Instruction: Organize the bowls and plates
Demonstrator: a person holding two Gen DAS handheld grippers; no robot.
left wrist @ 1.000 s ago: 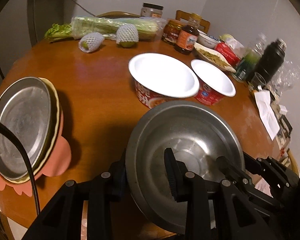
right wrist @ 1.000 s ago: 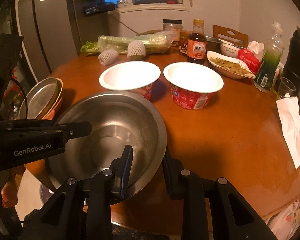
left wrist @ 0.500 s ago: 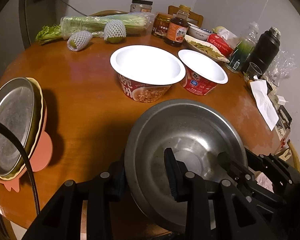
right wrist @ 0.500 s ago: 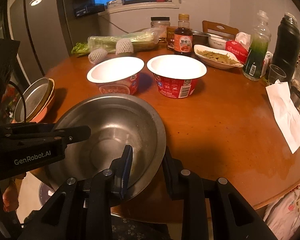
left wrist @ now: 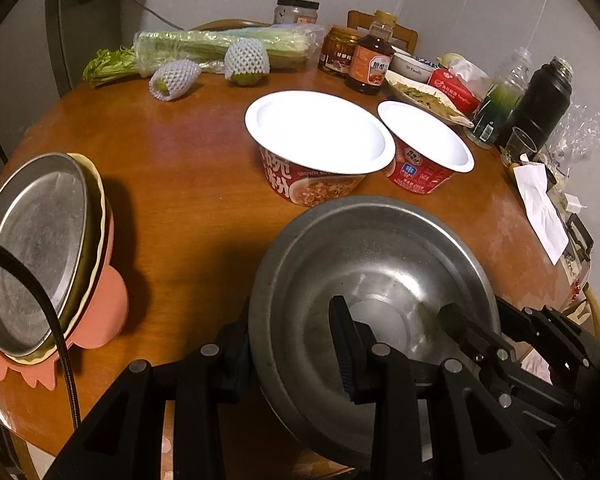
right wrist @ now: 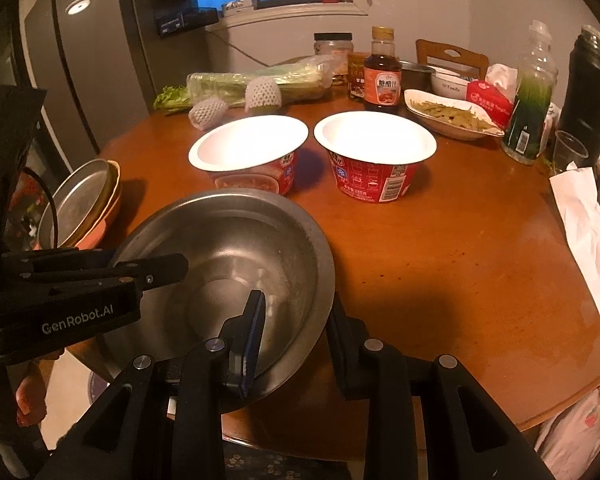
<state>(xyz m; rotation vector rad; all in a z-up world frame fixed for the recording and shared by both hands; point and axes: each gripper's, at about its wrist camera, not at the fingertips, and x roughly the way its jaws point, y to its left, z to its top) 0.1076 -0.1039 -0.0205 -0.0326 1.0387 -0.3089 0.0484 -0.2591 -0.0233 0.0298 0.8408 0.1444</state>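
Observation:
A large steel bowl (left wrist: 376, 264) (right wrist: 236, 248) is held over the near edge of the round wooden table (left wrist: 188, 184). My left gripper (left wrist: 288, 340) is shut on its near-left rim, one finger inside and one outside. My right gripper (right wrist: 296, 320) is shut on its right rim in the same way. The right gripper's fingers also show in the left wrist view (left wrist: 472, 332), and the left gripper in the right wrist view (right wrist: 156, 272). A stack of plates, steel on top (left wrist: 36, 248) (right wrist: 80, 200), rests on a pink mat (left wrist: 100, 316) at the table's left edge.
Two red instant-noodle bowls with white lids (left wrist: 320, 132) (left wrist: 424, 140) stand just beyond the steel bowl. Behind them are celery (left wrist: 220, 46), two netted fruits, jars, a sauce bottle (left wrist: 372, 64), a dish of food, a green bottle, a black flask (left wrist: 540, 104) and a paper napkin (right wrist: 584, 232).
Both grippers with the steel bowl have shifted slightly; the noodle bowls and plate stack slid in view, first left, then back right. The grip on the bowl is unchanged.

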